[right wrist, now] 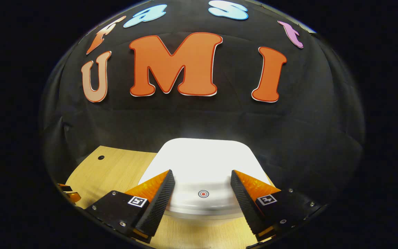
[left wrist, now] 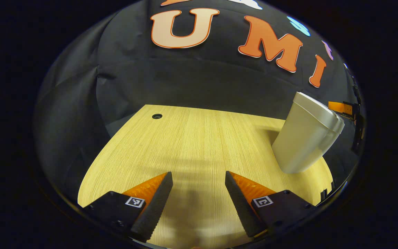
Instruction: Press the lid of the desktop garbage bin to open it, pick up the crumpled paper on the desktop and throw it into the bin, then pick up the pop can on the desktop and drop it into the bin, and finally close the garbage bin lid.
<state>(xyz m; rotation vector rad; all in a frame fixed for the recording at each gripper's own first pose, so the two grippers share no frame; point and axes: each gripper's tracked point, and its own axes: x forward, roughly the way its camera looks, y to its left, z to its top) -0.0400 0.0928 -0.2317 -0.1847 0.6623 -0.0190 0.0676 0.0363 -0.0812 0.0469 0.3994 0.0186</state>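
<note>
While the person held both tools over the pale wooden desk (left wrist: 192, 138), the left gripper (left wrist: 199, 178) hung low above bare wood, its fingers spread wide with nothing between them. Off to its right stood the garbage bin (left wrist: 304, 138), a white, tapering tub with a rounded rim, its lid down and flush. It sat near the desk's far right edge, well apart from that gripper. Behind the bin, at the very margin of the left gripper view, a bit of the other tool showed as an orange and black shape, too small to make out further. A small round hole (left wrist: 157, 116) was set in the desk near the back left corner.

The right gripper (right wrist: 202, 176) hovered straight over the bin (right wrist: 202, 162), fingers also wide apart and gripping nothing. Beneath them lay the lid (right wrist: 199, 155), flat, white and brightly lit, with a small red ringed dot (right wrist: 203, 194) near its front edge, between the two fingers. Whether the fingers touched the lid I could not tell. At the lower left of the right gripper view, part of the left tool poked in above the wood.
</note>
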